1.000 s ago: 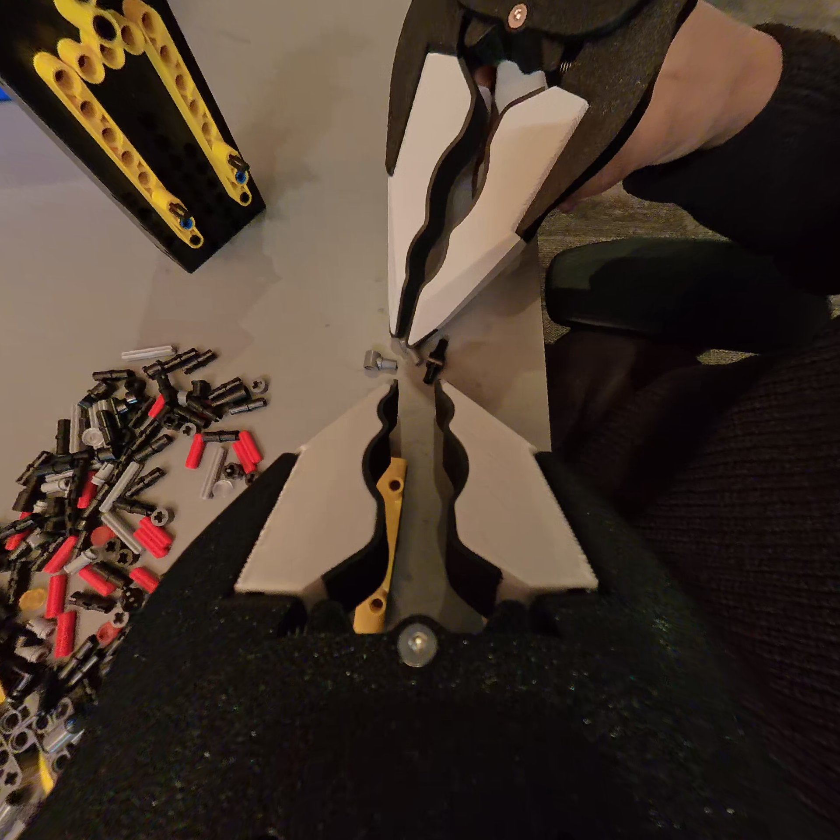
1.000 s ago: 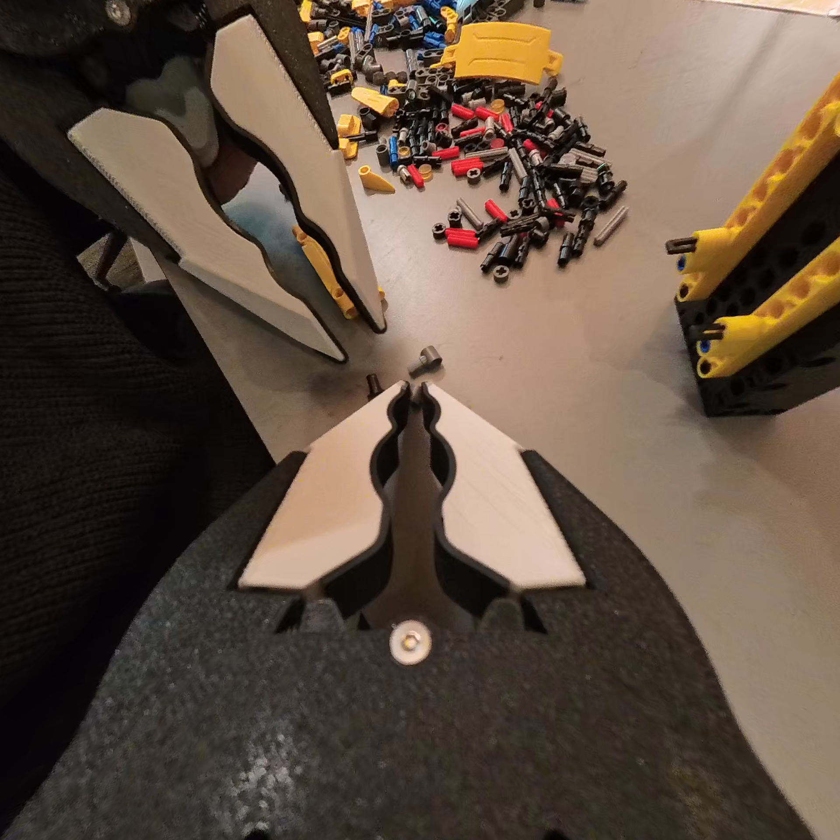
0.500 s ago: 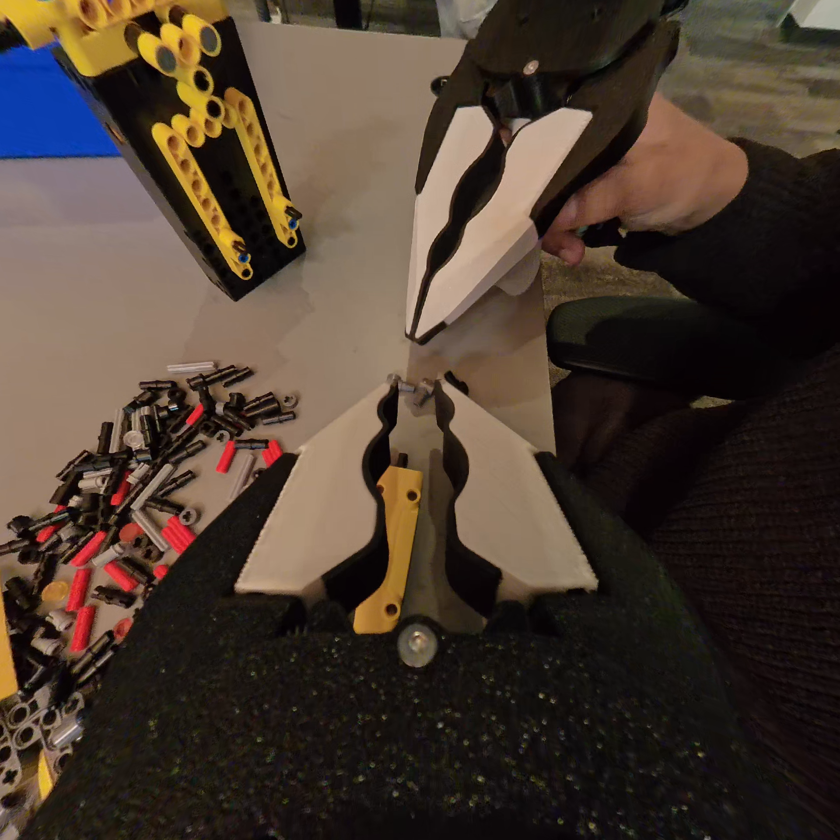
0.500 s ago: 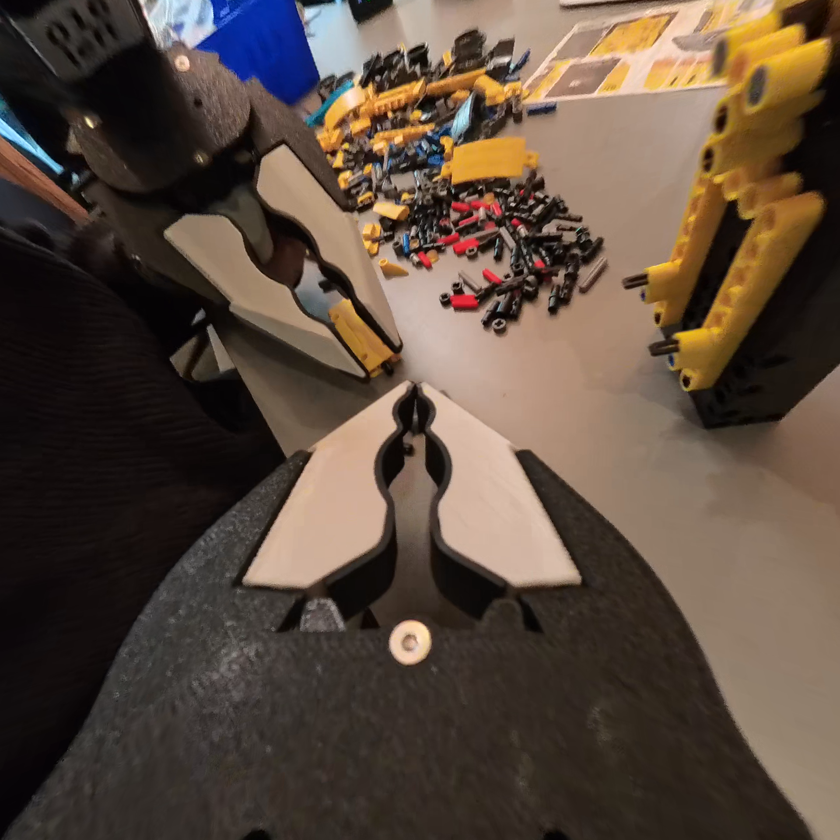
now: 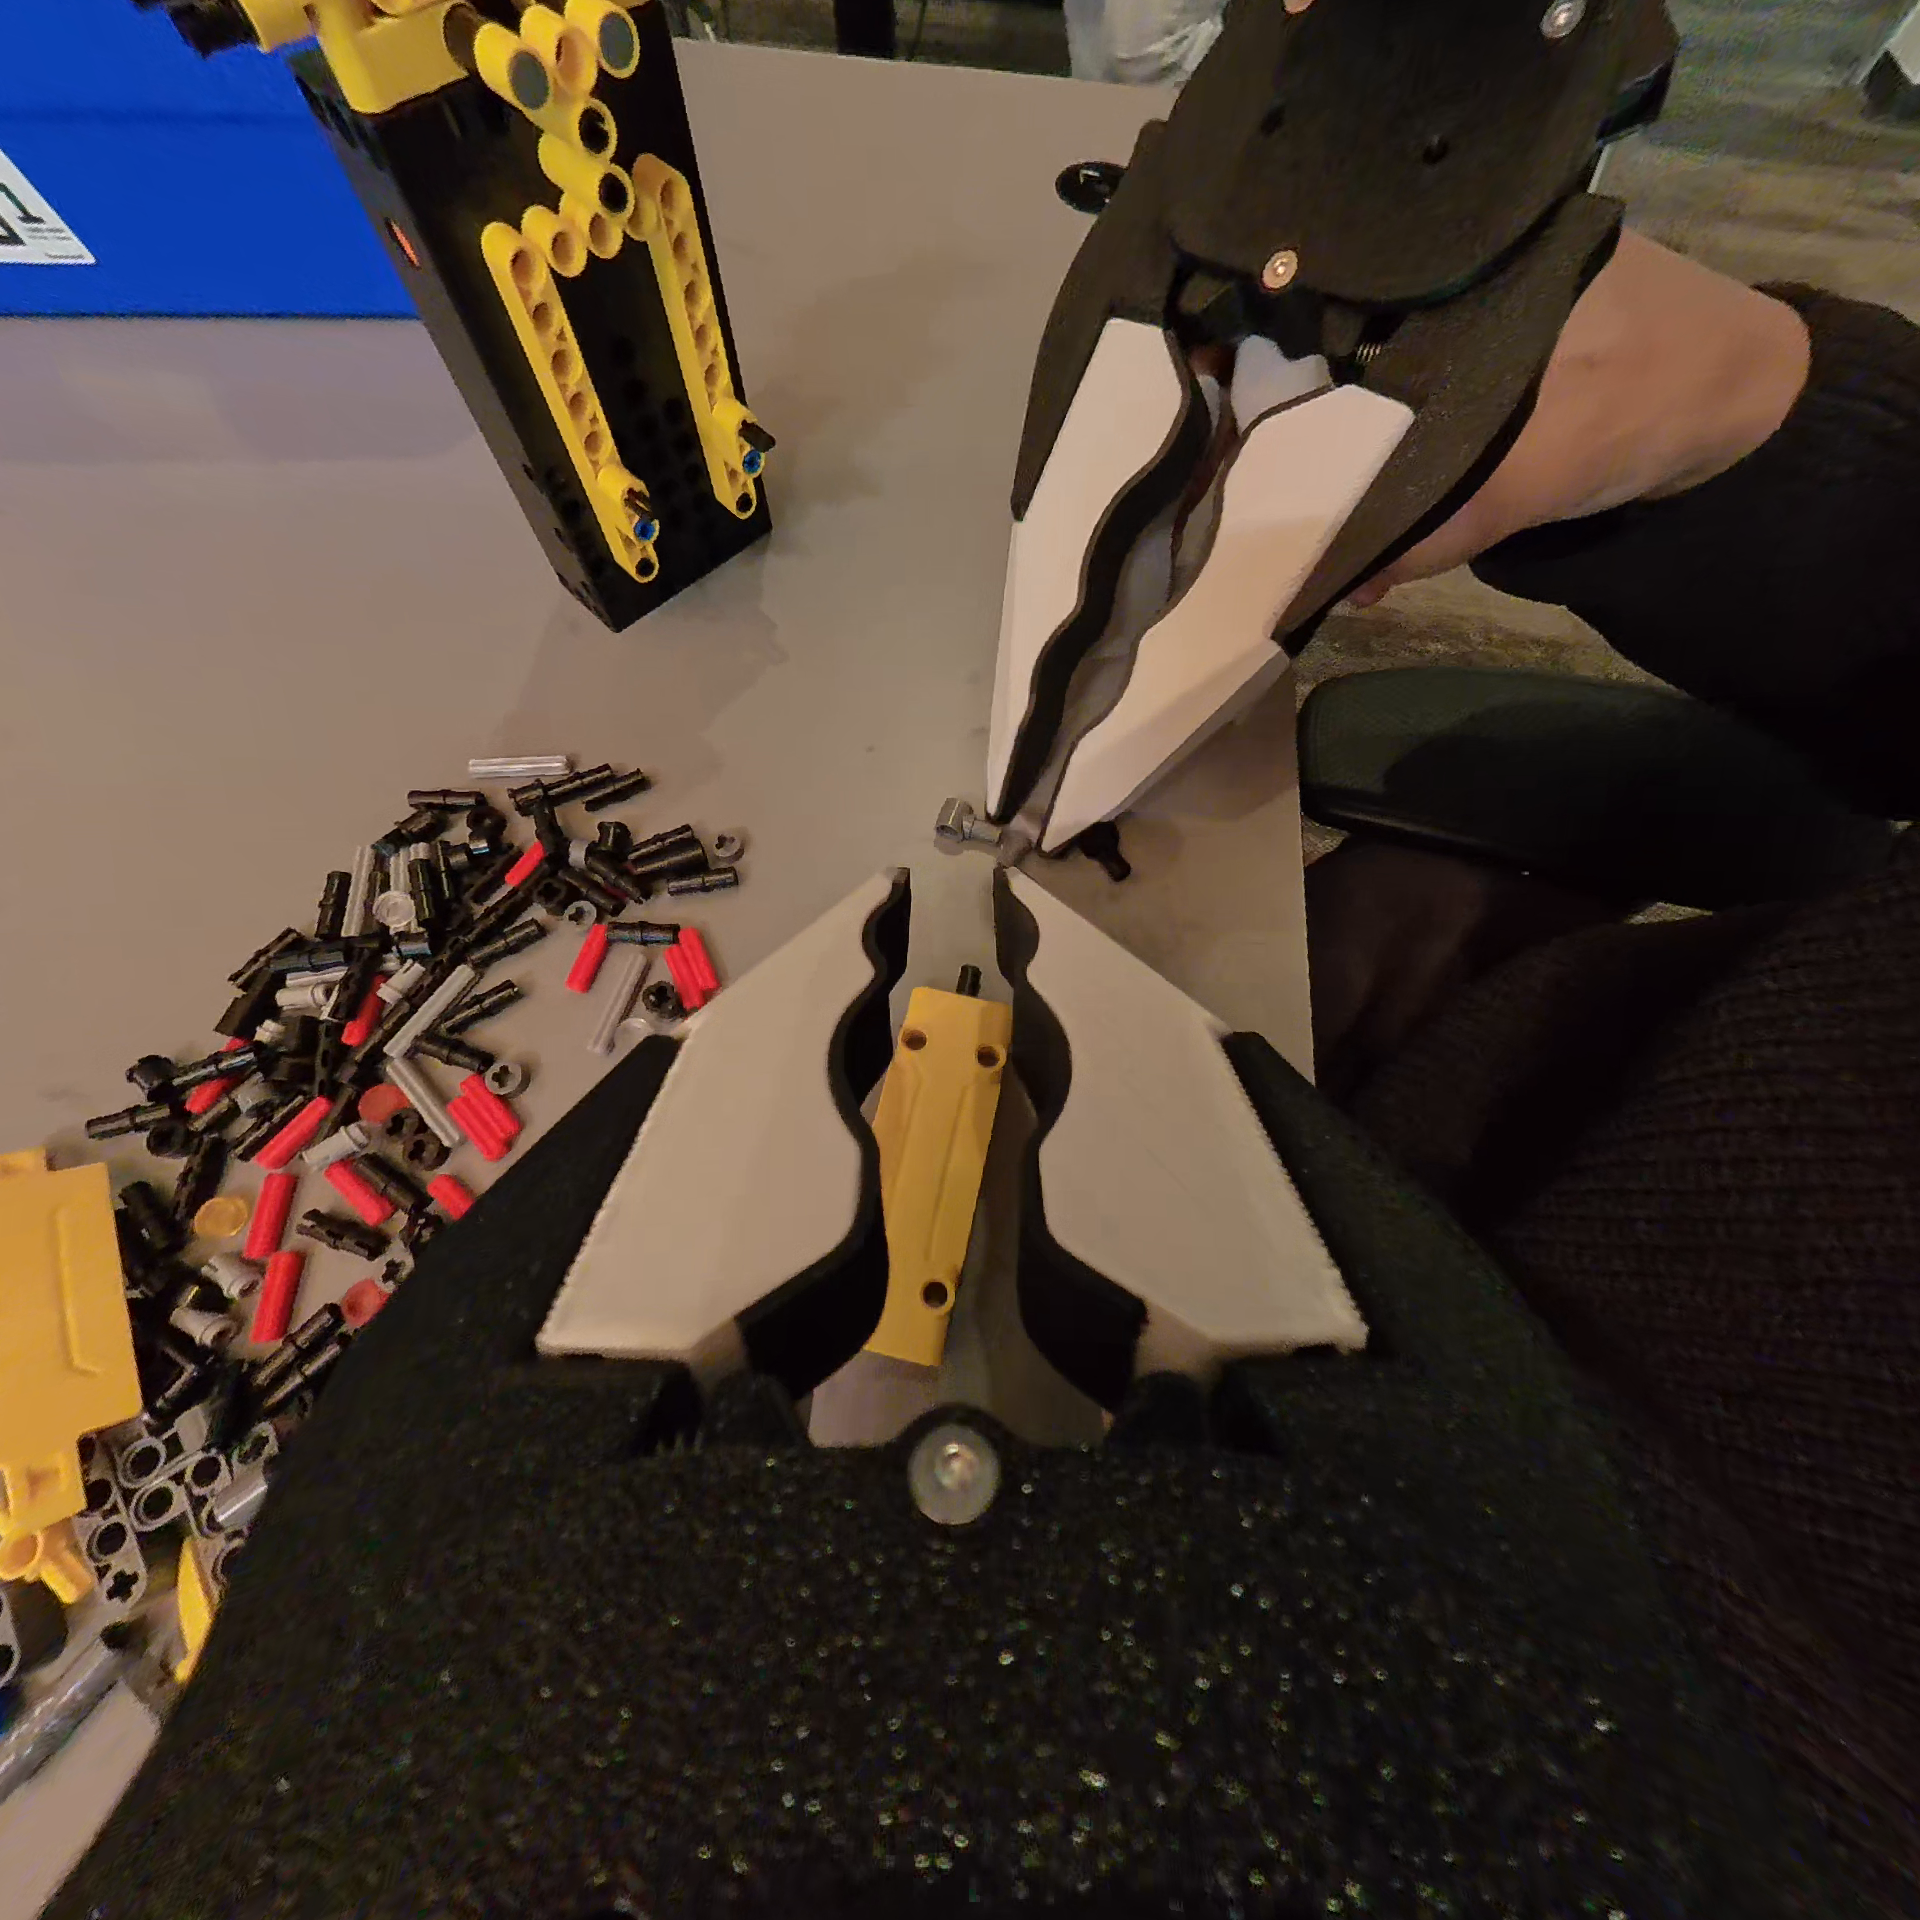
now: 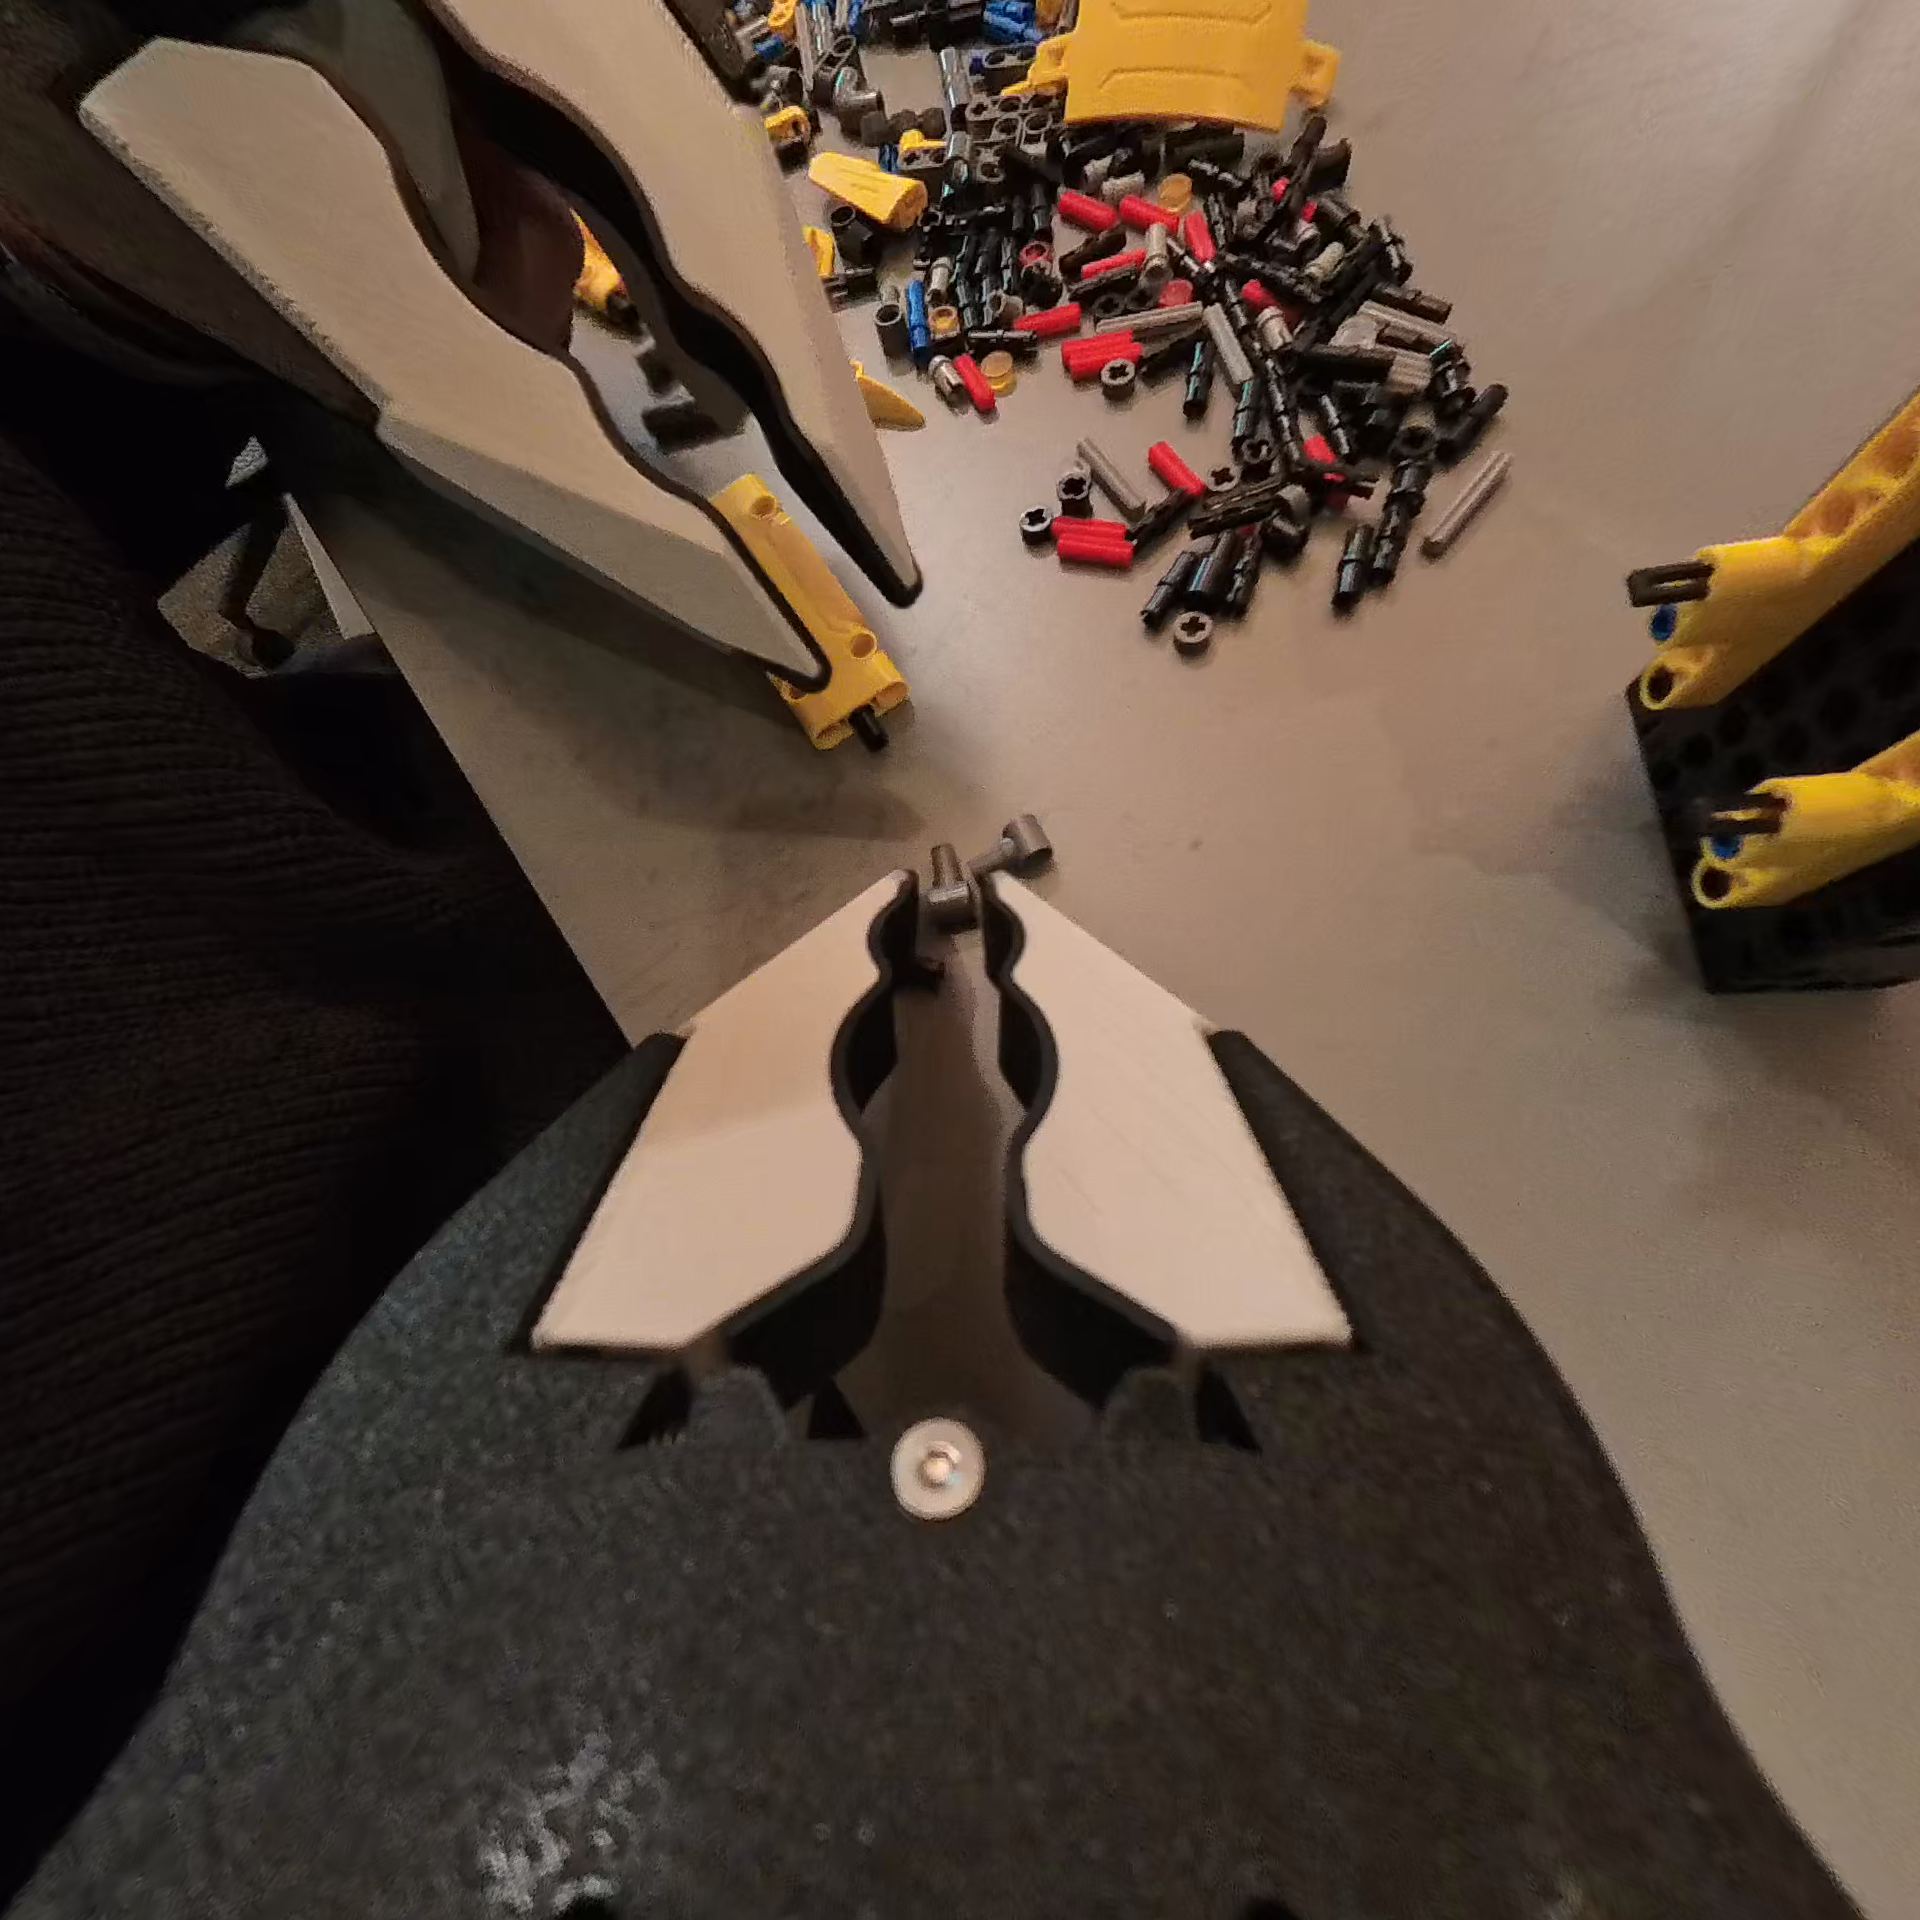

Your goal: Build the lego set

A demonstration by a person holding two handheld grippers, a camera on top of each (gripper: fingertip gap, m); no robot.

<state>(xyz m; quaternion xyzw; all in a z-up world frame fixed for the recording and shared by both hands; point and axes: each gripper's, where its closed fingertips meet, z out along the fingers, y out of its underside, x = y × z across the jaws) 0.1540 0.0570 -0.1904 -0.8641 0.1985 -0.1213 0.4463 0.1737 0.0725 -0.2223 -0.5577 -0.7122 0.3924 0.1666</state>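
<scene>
My left gripper (image 5: 945, 881) is shut on a yellow panel piece (image 5: 940, 1164) with a black pin at its front end, held deep between the jaws just above the grey table (image 5: 312, 675). It also shows in the right wrist view (image 6: 857, 636) with the yellow piece (image 6: 831, 634). My right gripper (image 6: 945, 885) points down at the table close to the near edge. Its tips are shut on a small grey connector (image 6: 951, 894). In the left wrist view the right gripper (image 5: 1023, 836) stands on the grey connector (image 5: 961, 826), with a loose black pin (image 5: 1107, 850) beside it.
A black and yellow beam assembly (image 5: 582, 312) stands on the table, also in the right wrist view (image 6: 1818, 727). A pile of black, red and grey pins (image 5: 416, 987) lies left, with a yellow curved panel (image 6: 1174, 62) beyond. A blue box (image 5: 156, 156) stands at the back. About 5 cm separates my left fingertips from my right.
The right gripper lifted off the table, then came back down and now has the grey connector between its tips. The yellow piece in the left gripper has turned its flat face up.
</scene>
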